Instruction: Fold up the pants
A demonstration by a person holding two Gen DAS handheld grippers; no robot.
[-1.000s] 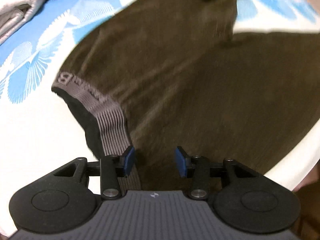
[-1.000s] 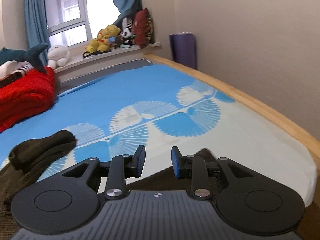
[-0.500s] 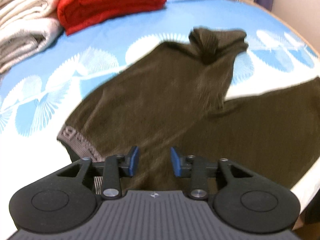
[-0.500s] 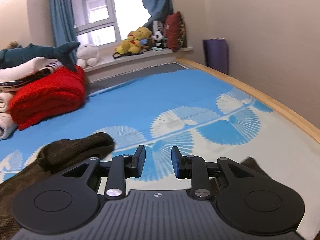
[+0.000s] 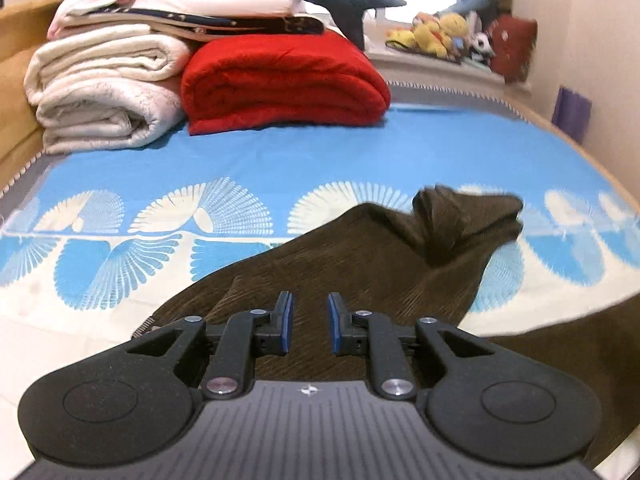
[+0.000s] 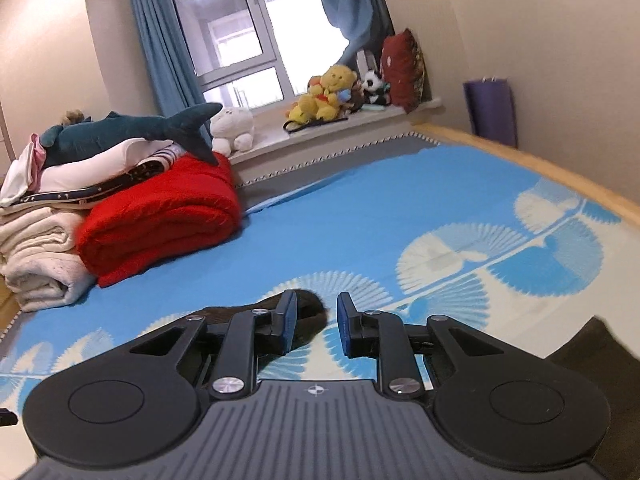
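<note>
Left wrist view: my left gripper [image 5: 307, 322] rides above the dark brown pants [image 5: 360, 272] with its blue-padded jaws parted to a narrow gap and nothing between them. The fabric spreads out just ahead of and below the pads; one leg runs forward and to the right, ending in a bunched, crumpled cuff [image 5: 468, 220], and a second stretch of the same cloth lies off to my right, near the bed's edge. To the left, just beside the finger linkage, a sliver of ribbed waistband [image 5: 145, 325] peeks out. Beyond the pants lies the blue patterned sheet [image 5: 280, 160], and far ahead a red blanket [image 5: 280, 76] sits beside folded white bedding [image 5: 104, 92].

In the right wrist view my right gripper [image 6: 316, 322] is likewise narrowly parted and empty, held over the sheet, with the rumpled cuff seen just past its left pad and another dark piece of the pants low on the right.

I judge the fold barely begun: the legs lie splayed apart. To do this well, I should pinch the waistband with my left and the crumpled cuff with my right, pull the leg taut to smooth that bunching, then lay one leg squarely over the other before folding lengthwise. Grabbing a single layer only would drag the cloth askew.
</note>
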